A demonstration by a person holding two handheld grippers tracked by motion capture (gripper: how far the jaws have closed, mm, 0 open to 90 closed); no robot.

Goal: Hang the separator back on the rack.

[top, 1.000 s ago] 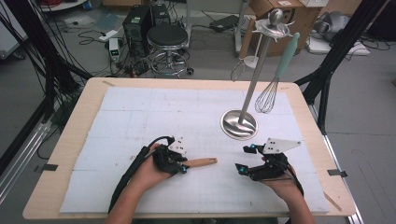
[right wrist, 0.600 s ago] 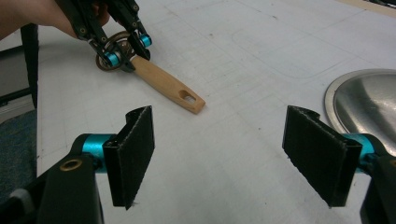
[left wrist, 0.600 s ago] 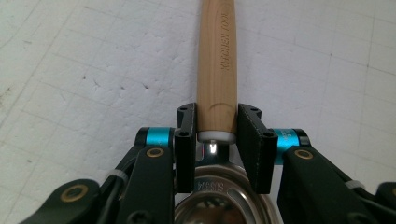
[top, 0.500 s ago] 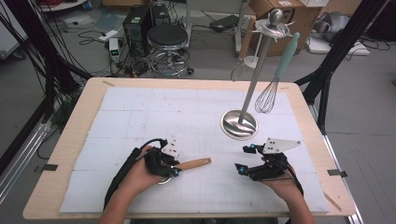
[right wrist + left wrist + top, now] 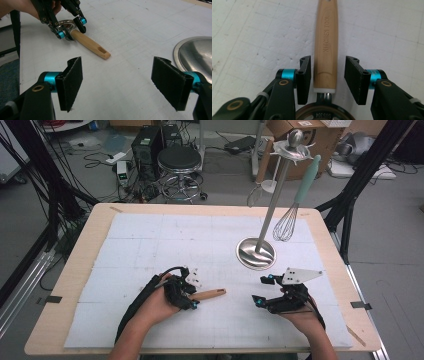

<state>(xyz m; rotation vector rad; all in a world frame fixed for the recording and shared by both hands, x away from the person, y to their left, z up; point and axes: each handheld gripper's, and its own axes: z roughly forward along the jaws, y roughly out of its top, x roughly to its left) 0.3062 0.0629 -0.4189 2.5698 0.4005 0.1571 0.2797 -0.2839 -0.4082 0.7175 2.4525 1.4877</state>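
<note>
So the wooden-handled utensil [image 5: 326, 47] is lying flat on the white mat [image 5: 150, 240], well in front of the steel stand [image 5: 256, 252] and off to its left. The left gripper [image 5: 186, 295] is sitting right over the spot where the handle meets the metal head. Its jaws have just been opening, w/ the handle between them but the pads [image 5: 353, 77] standing clear of the wood on both sides, so it's not squeezing anything rn. Looks to me like it's letting go after setting the thing down.

The right gripper [image 5: 263, 292] is parked nearer the stand's base, to the handle's right. It's spread wide w/ nothing in it, probably just waiting its turn.

Other stuff: a whisk [image 5: 286, 222] w/ a teal handle is hanging off the stand's top. The mat between handle tip and right gripper is bare, so nothing's blocking a grab from that side. The stand base is near enough that I'd watch the elbow tbh.
</note>
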